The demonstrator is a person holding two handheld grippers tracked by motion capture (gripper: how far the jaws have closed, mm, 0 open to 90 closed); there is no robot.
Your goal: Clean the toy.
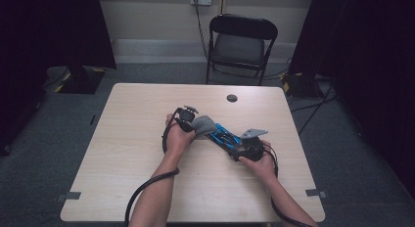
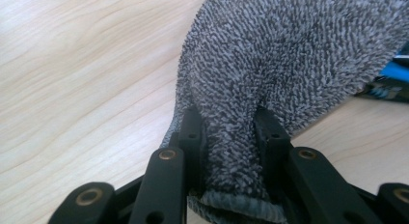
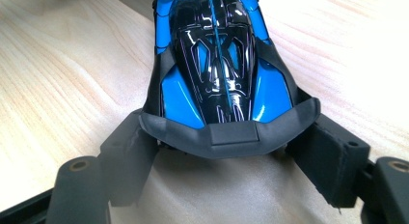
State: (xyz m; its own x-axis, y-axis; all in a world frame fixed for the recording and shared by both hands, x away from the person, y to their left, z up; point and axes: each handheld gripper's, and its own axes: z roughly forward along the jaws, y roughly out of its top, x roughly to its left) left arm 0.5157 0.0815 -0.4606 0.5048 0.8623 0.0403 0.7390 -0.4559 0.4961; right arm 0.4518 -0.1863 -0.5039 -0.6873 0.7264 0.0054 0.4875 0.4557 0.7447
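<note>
Toy car (image 1: 225, 138), 1 of it, blue and black, lies near the middle of the worktop (image 1: 132, 139), slightly toward the right edge, its far end covered by 1 grey cloth (image 1: 203, 123). The right gripper (image 1: 241, 147) has its 2 jaws closed against the sides of the car's dark spoiler end; in the right gripper view the toy car (image 3: 217, 64) sits between them, pads touching the spoiler. The left gripper (image 1: 188, 120) is clamped on the cloth; in the left gripper view a fold of the cloth (image 2: 289, 55) is pinched between its 2 jaws. 1 folding chair (image 1: 241, 43) stands beyond the far edge. 1 dark round disc (image 1: 232, 98) sits near the far edge.
</note>
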